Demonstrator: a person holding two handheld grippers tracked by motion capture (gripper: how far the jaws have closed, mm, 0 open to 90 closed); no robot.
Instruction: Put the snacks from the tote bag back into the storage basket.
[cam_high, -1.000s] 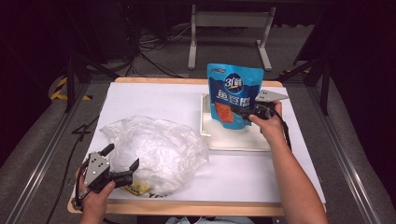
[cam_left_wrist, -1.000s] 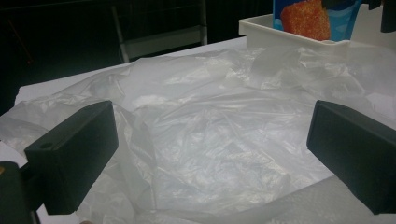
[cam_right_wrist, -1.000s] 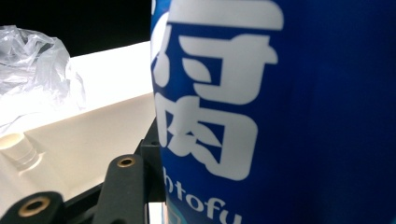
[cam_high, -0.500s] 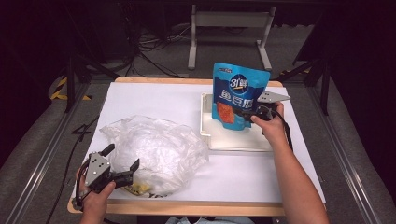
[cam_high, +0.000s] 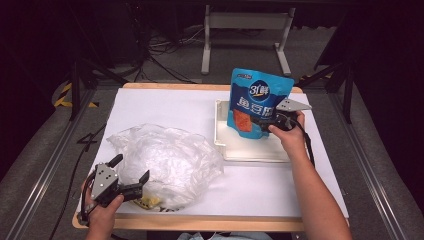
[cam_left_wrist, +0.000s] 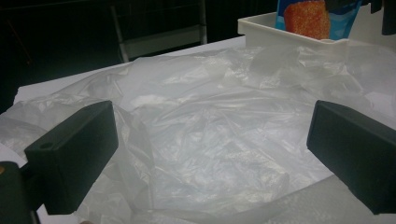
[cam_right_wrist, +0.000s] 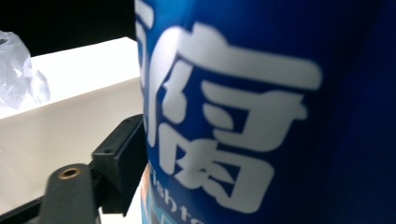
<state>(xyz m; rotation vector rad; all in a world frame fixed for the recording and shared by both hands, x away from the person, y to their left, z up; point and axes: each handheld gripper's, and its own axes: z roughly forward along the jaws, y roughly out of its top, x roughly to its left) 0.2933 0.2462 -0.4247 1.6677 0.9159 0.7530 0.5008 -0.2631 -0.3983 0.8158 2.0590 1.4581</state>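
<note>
Right tongs (cam_high: 264, 123) clamped on lower edge of glossy blue stand-up foil pouch with white lettering and orange window (cam_high: 258, 102), held upright and lifted just above shallow white rectangular plastic tray (cam_high: 222, 142) at right half of white-topped bench (cam_high: 165, 105). Same pouch (cam_right_wrist: 280, 107) pressed against one black pad in right gripper view, white tray wall (cam_right_wrist: 60, 140) behind and below. Left tongs (cam_high: 131, 175) spread wide at near left bench corner, resting at near edge of crumpled clear plastic bag (cam_high: 167, 160), gripping nothing. Bag film (cam_left_wrist: 219, 135) lying loose between both pads in left gripper view, mouth not yet pinched or opened. Small yellowish item (cam_high: 146, 202) seen under bag's near edge, identity unclear. Progress estimate: early-to-middle. Done: pouch grasped and clear of tray. Left, judging by layout: carry pouch across to bag, get bag mouth held open with left tongs, drop pouch in, let go. Likely snags: thin film slipping from pads, tall pouch swinging on one low-edge grip.
</note>
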